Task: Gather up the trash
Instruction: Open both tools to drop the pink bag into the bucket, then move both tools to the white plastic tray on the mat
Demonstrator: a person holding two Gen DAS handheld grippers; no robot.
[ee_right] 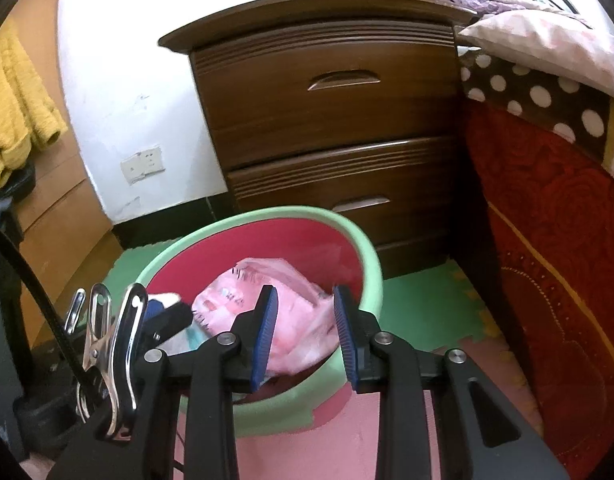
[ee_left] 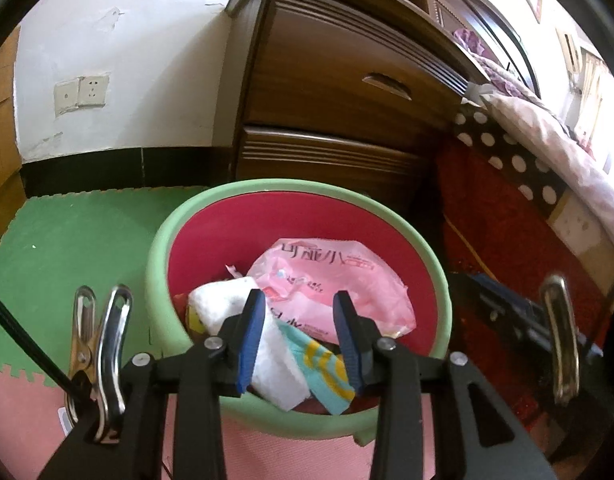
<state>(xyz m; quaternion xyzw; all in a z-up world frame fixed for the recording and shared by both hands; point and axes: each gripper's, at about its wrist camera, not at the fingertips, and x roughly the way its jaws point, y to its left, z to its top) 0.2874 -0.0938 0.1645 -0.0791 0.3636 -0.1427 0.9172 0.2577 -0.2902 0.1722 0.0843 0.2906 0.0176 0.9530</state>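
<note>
A round bin with a green rim (ee_left: 267, 186) and a red inside stands on the floor mats. In it lie a pink plastic package (ee_left: 327, 276), a crumpled white tissue (ee_left: 219, 300) and a teal and yellow striped wrapper (ee_left: 323, 368). My left gripper (ee_left: 300, 294) hangs over the bin's near side, open; tissue and wrapper show between its blue pads without being pressed. My right gripper (ee_right: 305, 288) is open over the bin (ee_right: 267, 214), with the blurred pink package (ee_right: 243, 300) loose between its pads. Each gripper shows at the edge of the other's view.
A dark wooden nightstand (ee_right: 327, 100) with two drawers stands right behind the bin. A bed with a red cover (ee_right: 547, 220) is at the right. Green (ee_left: 67, 240) and pink foam mats cover the floor. A yellow garment (ee_right: 15, 100) hangs at the left.
</note>
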